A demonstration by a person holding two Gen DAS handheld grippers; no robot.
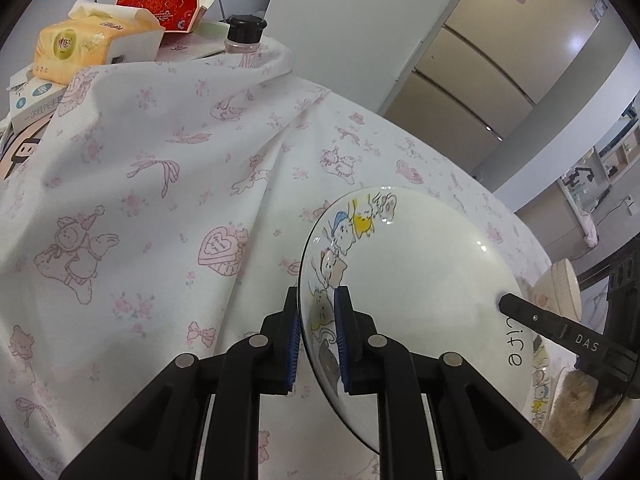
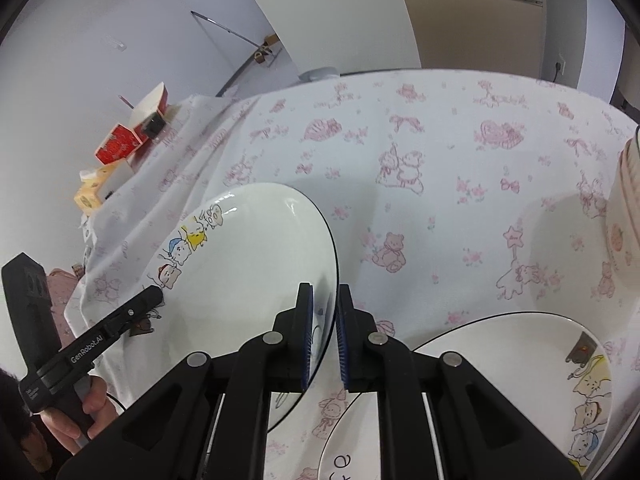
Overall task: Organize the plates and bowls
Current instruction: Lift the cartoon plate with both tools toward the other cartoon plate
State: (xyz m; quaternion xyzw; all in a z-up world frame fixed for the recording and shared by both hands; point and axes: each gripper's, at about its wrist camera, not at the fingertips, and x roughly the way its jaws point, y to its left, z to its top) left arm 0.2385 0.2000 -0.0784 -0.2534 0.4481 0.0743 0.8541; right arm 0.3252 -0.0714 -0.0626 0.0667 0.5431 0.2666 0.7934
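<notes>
- Two grippers clamp one plate: left gripper and right gripper pinch opposite rim edges.
- Plate hangs tilted above the tablecloth, printed face up, beside a second plate and a bowl.
- Round; no long axis.
- Risk: uneven pull could slip the glazed rim, dropping it onto the second plate.

Open stretch of pink-printed white tablecloth ahead and to the right of the raised white cartoon-cat plate. Second white cartoon plate lies flat near-right, close under the right gripper. Ribbed cream bowl blocks the far-right edge. Back-left corner cluttered: red-patterned box, yellow tissue pack, black-capped clear jar.
</notes>
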